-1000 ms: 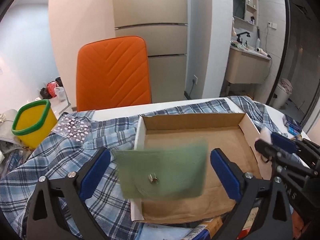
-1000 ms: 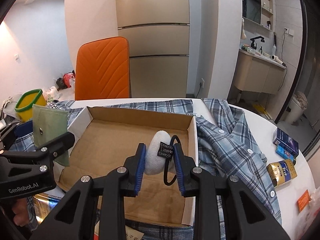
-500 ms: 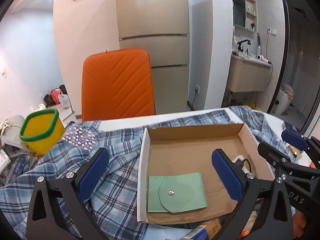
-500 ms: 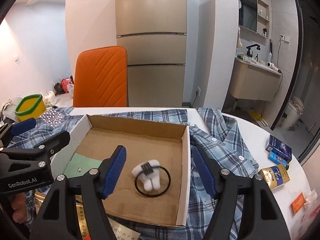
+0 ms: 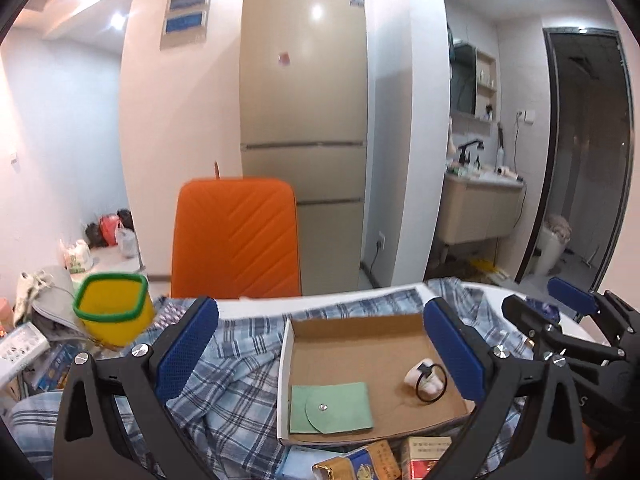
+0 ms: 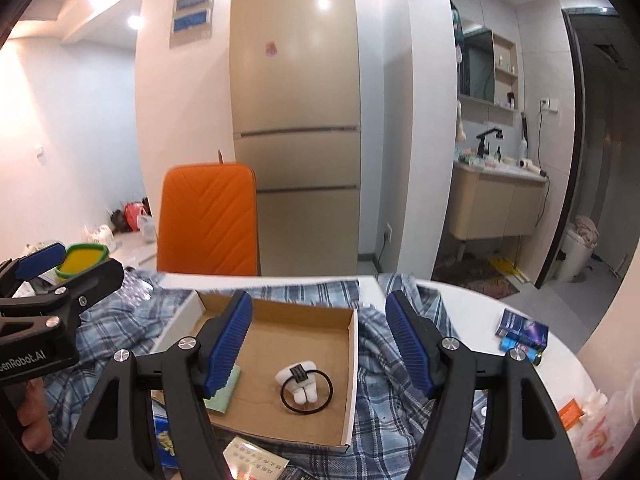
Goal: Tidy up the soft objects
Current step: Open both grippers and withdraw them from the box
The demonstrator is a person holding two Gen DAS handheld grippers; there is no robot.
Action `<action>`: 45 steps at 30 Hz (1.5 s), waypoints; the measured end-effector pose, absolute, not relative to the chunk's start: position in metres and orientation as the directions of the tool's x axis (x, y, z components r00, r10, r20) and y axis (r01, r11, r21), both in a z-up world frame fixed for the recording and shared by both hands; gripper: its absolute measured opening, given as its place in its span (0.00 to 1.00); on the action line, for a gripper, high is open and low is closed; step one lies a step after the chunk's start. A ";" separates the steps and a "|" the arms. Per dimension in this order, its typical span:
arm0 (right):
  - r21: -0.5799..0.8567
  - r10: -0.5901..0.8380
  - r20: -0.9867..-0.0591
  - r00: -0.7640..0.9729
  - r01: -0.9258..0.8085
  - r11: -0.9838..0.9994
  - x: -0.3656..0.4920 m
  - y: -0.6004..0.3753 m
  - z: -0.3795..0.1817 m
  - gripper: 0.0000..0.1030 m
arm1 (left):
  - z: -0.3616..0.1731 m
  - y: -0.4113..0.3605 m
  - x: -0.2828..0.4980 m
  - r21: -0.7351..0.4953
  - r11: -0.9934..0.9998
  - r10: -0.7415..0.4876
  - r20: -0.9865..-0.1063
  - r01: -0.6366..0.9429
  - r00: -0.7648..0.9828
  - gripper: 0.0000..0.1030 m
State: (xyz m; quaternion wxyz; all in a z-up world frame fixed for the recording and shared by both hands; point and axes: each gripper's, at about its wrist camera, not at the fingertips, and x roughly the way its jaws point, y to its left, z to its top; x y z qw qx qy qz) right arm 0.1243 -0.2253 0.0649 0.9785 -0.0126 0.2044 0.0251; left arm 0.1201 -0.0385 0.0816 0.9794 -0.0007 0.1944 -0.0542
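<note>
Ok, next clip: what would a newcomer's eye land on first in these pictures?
Probably the orange chair behind the table, in front of the tall beige fridge. Then the open cardboard box on the blue plaid shirt, holding a flat green pouch at its near left and a small white soft toy with a black ring to the right. Both grippers, left and right, are open and empty above it.

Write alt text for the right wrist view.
The open right gripper hangs above a cardboard box holding a white plush toy with a black ring and a green pouch, on a plaid shirt.
</note>
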 end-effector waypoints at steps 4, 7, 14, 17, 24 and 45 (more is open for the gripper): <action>-0.015 0.058 -0.354 0.933 -0.068 0.998 0.099 -0.225 0.079 0.70 | 0.096 -0.037 0.097 -0.019 0.994 -0.107 -0.308 0.106 0.945 0.99; -0.015 0.066 -0.305 0.950 -0.074 0.997 0.077 -0.227 0.087 0.87 | 0.103 -0.036 0.081 -0.013 0.995 -0.101 -0.256 0.100 0.961 0.99; -0.038 0.057 -0.231 0.971 -0.067 0.997 0.036 -0.227 0.103 0.87 | 0.112 -0.031 0.046 -0.035 0.993 -0.112 -0.138 0.108 0.984 0.99; -0.037 0.053 -0.212 0.976 -0.062 0.997 0.022 -0.230 0.107 0.89 | 0.113 -0.029 0.029 -0.020 0.995 -0.101 -0.075 0.099 0.992 0.99; -0.031 0.042 -0.162 0.986 -0.047 0.998 -0.006 -0.233 0.109 1.00 | 0.108 -0.025 0.009 -0.017 0.996 -0.094 -0.073 0.093 0.993 0.99; -0.030 -0.011 -0.144 0.990 0.007 1.000 -0.054 -0.232 0.039 1.00 | 0.014 -0.023 -0.024 -0.011 0.997 -0.073 -0.142 0.072 0.987 0.99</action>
